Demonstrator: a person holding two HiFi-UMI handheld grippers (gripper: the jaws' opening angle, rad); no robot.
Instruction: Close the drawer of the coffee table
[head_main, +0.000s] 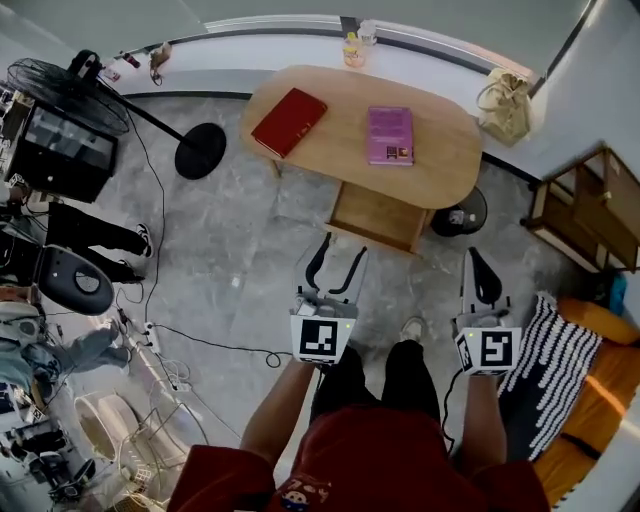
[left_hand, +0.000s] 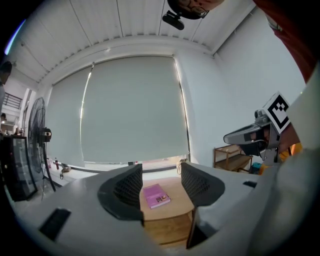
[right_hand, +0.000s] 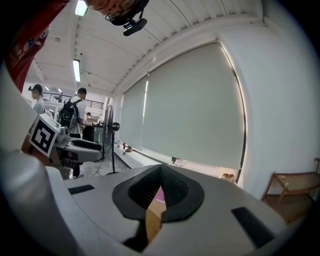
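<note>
An oval wooden coffee table (head_main: 445, 165) stands ahead of me, its drawer (head_main: 377, 217) pulled out toward me on the near side. My left gripper (head_main: 337, 266) hangs open just short of the drawer's front, nothing between its fingers. In the left gripper view the left gripper (left_hand: 161, 186) frames the tabletop (left_hand: 177, 194) and the open drawer (left_hand: 167, 228) below it. My right gripper (head_main: 484, 271) is shut and empty, to the right of the drawer. The right gripper view shows the right gripper (right_hand: 161, 189) with its tips together.
A red book (head_main: 289, 121) and a pink book (head_main: 390, 135) lie on the tabletop. A fan's stand (head_main: 199, 150) is left of the table, a bag (head_main: 506, 104) and wooden rack (head_main: 588, 205) to its right. Cables (head_main: 210, 345) trail on the floor. People (right_hand: 75, 112) stand at left.
</note>
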